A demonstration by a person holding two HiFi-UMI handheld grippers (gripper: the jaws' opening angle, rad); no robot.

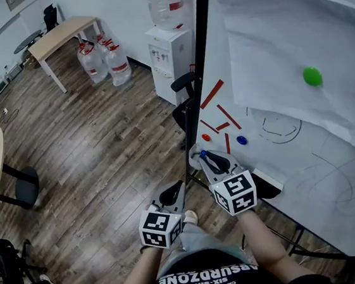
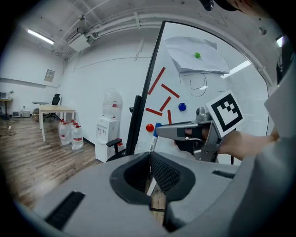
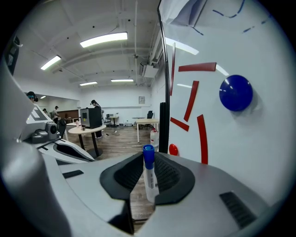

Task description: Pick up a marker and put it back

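A white marker (image 3: 149, 179) with a blue cap stands upright between the pads of my right gripper (image 3: 149, 169), which is shut on it. In the head view that gripper (image 1: 207, 158) hovers close to the lower left part of the whiteboard (image 1: 334, 171), below a red round magnet (image 1: 206, 137) and a blue one (image 1: 241, 140). The left gripper view shows the marker (image 2: 154, 138) hanging from the right gripper's tips. My left gripper (image 1: 175, 192) sits lower and to the left, away from the board. Its tips (image 2: 149, 157) meet with nothing between them.
Red magnetic strips (image 1: 213, 94) and a sheet of paper (image 1: 281, 50) pinned by a green magnet (image 1: 312, 76) are on the board. A black office chair (image 1: 185, 108), a water dispenser (image 1: 169, 59), water jugs (image 1: 106, 62) and a wooden table (image 1: 60, 34) stand on the wood floor.
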